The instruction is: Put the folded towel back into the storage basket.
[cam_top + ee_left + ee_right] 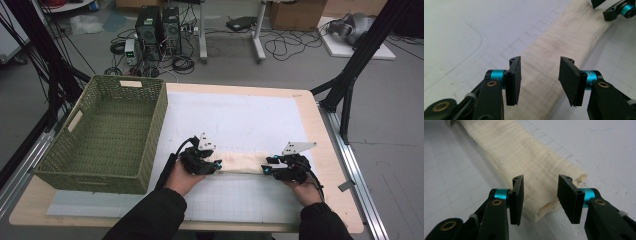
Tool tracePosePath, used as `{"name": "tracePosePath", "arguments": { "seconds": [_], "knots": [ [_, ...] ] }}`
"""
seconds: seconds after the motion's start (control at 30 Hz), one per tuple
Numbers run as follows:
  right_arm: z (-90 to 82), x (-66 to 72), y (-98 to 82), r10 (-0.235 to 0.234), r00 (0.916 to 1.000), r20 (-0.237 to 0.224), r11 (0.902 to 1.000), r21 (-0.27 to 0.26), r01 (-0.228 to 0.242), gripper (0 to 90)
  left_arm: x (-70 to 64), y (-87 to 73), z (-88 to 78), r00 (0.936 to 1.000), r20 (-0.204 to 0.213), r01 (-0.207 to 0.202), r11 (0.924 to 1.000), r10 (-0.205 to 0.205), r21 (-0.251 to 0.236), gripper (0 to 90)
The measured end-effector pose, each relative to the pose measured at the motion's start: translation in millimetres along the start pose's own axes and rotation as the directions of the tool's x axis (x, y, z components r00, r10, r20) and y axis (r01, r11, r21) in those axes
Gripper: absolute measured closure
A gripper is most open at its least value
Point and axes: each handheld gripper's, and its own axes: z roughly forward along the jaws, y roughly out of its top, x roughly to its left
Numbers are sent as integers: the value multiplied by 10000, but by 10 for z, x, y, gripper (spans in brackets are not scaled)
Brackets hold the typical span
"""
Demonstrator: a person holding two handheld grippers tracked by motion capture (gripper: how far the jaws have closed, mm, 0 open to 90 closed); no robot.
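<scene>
Folded cream cloth lies as a long, narrow band across the lower centre of the high view, on the white gridded mat. Its surface is ribbed with fine crosswise wrinkles; in the right gripper view the near end shows stacked layers at the fold. The left gripper sits at the band's left end, the right gripper at its right end. In the left gripper view the jaws stand apart with the cloth running beneath the gap, pads clear of it. In the right gripper view the jaws likewise stand apart over the cloth end, not pressing it. The green woven basket occupies the left of the high view; its interior is bare.
</scene>
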Motion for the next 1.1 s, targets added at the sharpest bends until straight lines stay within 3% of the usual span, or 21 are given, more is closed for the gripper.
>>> {"name": "tracePosePath", "arguments": {
  "seconds": [0.23,0.43,0.53,0.63,0.77,0.87,0.97,1.1],
  "knots": [
    [27,-13,-3,16,10000,-34,10000,95,-16,551,-10,169,165,9944,903,-596,9967,546,546,491],
    [63,-32,-3,-53,10000,9,9998,197,53,545,-59,380,293,9804,1578,-1309,9888,1182,723,474],
    [77,-35,-2,-172,9998,109,9995,272,169,542,-95,480,407,9702,1954,-1662,9804,1433,1063,459],
    [93,-42,-4,-244,9995,197,9991,350,237,541,-122,489,523,9664,2098,-1781,9755,1486,1293,446],
    [107,-47,-1,-426,9986,310,9983,401,413,541,-99,432,645,9676,2112,-1796,9650,1383,1910,427],
    [114,-61,-1,-489,9980,389,9981,395,474,540,-87,415,669,9625,2311,-1912,9599,1424,2050,421],
    [121,-81,-10,-356,9987,352,9986,392,343,531,-70,394,673,9586,2485,-1943,9573,1390,2140,408],
    [125,-81,-10,-332,9987,376,9986,414,316,531,-33,359,659,9568,2603,-1862,9607,1297,2058,389]
  ]
}}
